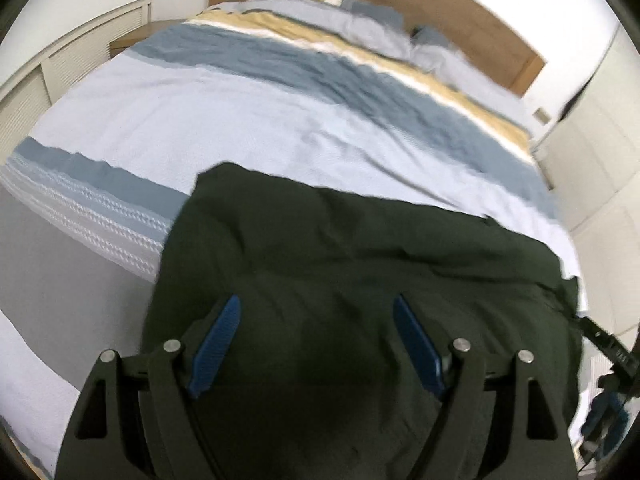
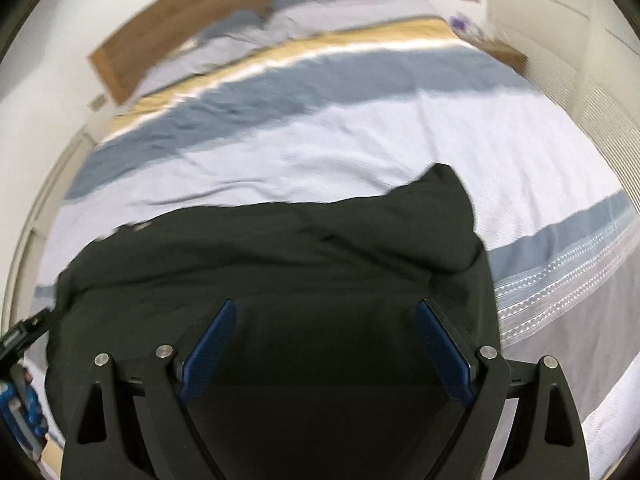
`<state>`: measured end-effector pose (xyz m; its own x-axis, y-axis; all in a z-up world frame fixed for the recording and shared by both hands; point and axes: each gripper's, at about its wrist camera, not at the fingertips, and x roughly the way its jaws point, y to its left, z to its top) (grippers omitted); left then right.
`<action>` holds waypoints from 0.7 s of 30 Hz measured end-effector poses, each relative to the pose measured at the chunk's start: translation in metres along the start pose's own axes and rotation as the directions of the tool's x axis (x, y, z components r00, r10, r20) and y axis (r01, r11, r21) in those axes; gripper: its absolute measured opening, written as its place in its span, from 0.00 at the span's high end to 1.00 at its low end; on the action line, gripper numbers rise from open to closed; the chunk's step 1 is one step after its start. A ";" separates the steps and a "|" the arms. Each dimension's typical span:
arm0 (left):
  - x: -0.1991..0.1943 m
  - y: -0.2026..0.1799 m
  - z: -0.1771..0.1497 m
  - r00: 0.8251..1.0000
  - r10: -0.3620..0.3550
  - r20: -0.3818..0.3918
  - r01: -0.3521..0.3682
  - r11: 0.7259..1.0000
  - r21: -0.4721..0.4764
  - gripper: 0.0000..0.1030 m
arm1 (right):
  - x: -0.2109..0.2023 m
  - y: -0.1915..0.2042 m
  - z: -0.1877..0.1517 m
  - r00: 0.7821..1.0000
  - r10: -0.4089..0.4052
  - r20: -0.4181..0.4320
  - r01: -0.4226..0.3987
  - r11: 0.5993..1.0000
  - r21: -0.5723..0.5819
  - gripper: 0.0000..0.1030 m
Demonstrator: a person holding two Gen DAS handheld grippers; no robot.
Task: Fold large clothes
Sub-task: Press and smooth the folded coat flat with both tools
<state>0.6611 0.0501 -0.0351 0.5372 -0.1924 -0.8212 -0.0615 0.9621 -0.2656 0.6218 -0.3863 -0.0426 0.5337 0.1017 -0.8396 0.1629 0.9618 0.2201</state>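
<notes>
Two wrist views over a made bed, both claws angled downward at one dark green garment (image 1: 360, 272). The garment lies on the near part of the striped bedcover (image 1: 240, 120), directly ahead of and beneath each claw, with its near edge running out of sight under the claw bodies.

Left gripper (image 1: 316, 344): released. Its blue pads (image 1: 216, 344) stand wide apart with nothing pinched; the cloth seen between them lies below, on the bed, and no fabric rises toward them. A squared corner of the garment sits ahead and to the left of this claw.

Right gripper (image 2: 326, 344): likewise released, its pads (image 2: 440, 344) spread with only flat cloth behind the gap. A raised corner of the garment (image 2: 448, 184) stands ahead and to the right of this claw, slightly puffed instead of lying flat.

At the far end, beyond both claws, are the pillows (image 1: 380, 28) and the wooden headboard (image 2: 208, 12).

Progress, as a judgement: the garment forms a compact, roughly rectangular block with straight outer edges, which suggests at least one fold is laid. Sleeves and collar cannot be made out. Likely remaining are smoothing the puffed corner and the wrinkles, and possibly a further fold to reduce the block.
</notes>
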 end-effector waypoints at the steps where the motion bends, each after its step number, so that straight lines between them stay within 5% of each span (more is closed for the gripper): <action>1: -0.004 -0.002 -0.009 1.000 -0.015 0.004 0.015 1.000 -0.001 0.24 | -0.006 0.006 -0.008 1.000 0.017 0.016 -0.017 1.000 -0.017 0.12; 8: -0.009 -0.020 -0.065 1.000 -0.011 0.012 0.010 0.996 0.092 0.24 | -0.012 0.053 -0.076 0.996 0.084 0.012 -0.081 0.984 -0.158 0.12; 21: -0.026 -0.035 -0.095 0.994 0.075 0.079 -0.087 0.984 0.157 0.24 | -0.014 0.024 -0.073 1.000 -0.026 -0.001 0.026 0.991 -0.128 0.10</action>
<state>0.5695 0.0035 -0.0524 0.5958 -0.1038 -0.7964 0.0251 0.9935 -0.1107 0.5574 -0.3464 -0.0623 0.5282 0.0770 -0.8456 0.0693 0.9887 0.1333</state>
